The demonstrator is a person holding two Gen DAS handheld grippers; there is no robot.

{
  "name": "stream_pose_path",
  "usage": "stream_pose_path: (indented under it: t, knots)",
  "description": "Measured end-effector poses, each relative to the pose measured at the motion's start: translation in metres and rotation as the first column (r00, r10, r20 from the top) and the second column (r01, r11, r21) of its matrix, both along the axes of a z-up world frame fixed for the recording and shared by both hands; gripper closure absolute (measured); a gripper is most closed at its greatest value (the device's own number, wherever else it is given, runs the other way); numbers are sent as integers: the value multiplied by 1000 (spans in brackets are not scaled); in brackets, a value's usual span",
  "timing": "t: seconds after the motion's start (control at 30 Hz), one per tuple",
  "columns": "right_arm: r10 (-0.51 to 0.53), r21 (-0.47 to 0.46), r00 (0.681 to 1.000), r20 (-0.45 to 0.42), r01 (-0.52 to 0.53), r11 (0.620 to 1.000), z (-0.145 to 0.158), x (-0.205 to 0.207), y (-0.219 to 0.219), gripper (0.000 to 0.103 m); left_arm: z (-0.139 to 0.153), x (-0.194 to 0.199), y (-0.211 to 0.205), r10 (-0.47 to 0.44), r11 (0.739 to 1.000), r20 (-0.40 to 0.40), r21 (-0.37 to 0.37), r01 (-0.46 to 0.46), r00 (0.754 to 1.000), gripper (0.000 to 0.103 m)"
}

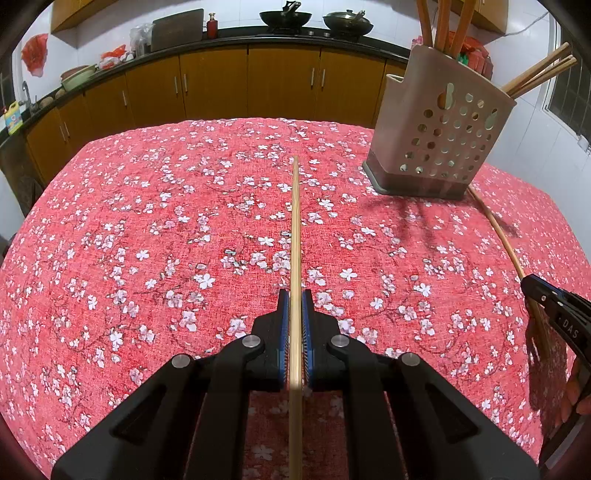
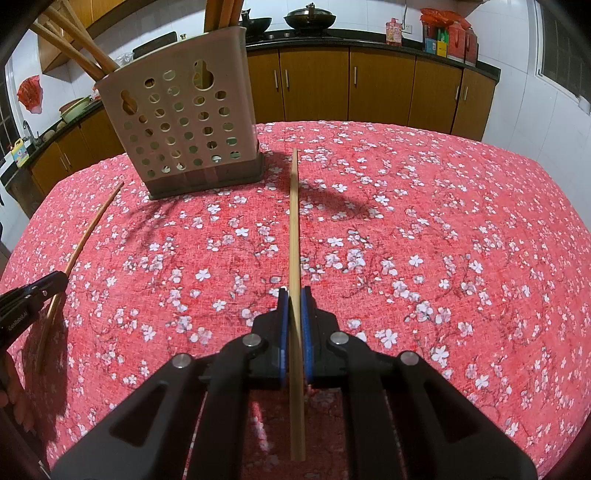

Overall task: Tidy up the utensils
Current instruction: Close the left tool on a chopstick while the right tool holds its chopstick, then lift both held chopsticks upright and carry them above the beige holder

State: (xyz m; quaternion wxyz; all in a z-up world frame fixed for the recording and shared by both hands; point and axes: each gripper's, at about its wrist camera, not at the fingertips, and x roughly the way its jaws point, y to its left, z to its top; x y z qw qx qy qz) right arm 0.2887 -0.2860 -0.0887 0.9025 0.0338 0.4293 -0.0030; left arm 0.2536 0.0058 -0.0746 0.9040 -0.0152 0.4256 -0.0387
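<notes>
While each gripper [image 1: 295, 295] [image 2: 294, 293] clamps a chopstick [image 1: 294, 229] [image 2: 293, 221], open cloth [image 1: 147, 221] surrounds both.

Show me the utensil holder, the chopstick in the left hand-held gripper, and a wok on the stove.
utensil holder [image 2: 184, 122]: right wrist view, perforated front wall.
chopstick [image 1: 295, 229]: left wrist view, mid-shaft ahead of the pads.
wok [image 1: 285, 18]: left wrist view, dark bowl.

**Bright, even light; heavy fisheye warp**

Both views are well lit and sharp at the centre. Soft shadows of the utensil holder [image 1: 439, 129] fall toward the camera across the red floral worktop [image 1: 147, 221]. Straight cabinet lines bow strongly near the edges, and the corners fade into dark vignette.
</notes>
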Motion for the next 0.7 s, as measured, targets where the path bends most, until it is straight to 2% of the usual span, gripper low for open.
stream_pose_path:
  t: [0.3, 0.7]
  knots:
    - [-1, -8, 1000, -1, 1, 1000, 0, -1, 2, 95, 0, -1, 0, -3, 1000, 0, 5, 3, 1000, 95]
    - [-2, 31, 1000, 2, 2, 1000, 1, -6, -3, 95, 0, -9, -2, -11, 1000, 0, 14, 11, 1000, 96]
